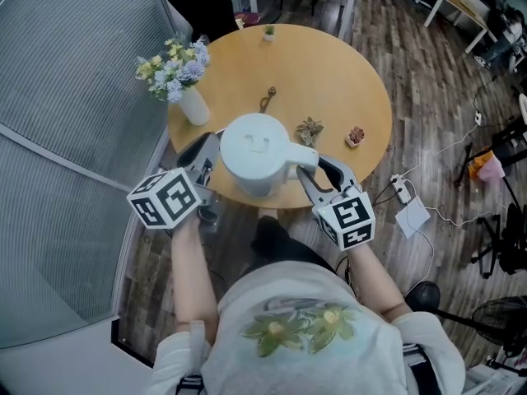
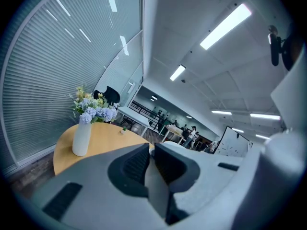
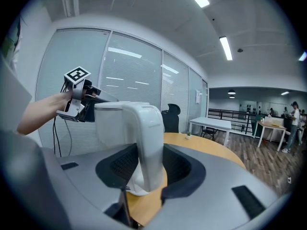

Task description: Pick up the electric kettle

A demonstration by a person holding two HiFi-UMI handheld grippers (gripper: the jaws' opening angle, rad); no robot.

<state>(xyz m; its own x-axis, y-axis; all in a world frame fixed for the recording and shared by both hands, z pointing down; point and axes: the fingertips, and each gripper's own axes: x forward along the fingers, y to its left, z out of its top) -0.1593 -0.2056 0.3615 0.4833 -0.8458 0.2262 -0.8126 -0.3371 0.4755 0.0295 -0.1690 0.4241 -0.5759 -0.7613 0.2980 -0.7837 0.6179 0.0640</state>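
Note:
A white electric kettle stands at the near edge of the round wooden table. My right gripper is shut on its white handle, with the dark pads on either side of it. Whether the base rests on the table I cannot tell. My left gripper is close against the kettle's left side, shut with nothing between its pads. In the right gripper view the left gripper shows behind the kettle's body. In the left gripper view the kettle fills the right edge.
A white vase of flowers stands on the table's left part. A tiny potted plant, a dried sprig and a small dish lie further out. A blinded glass wall runs along the left. Cables and a power strip lie on the floor at right.

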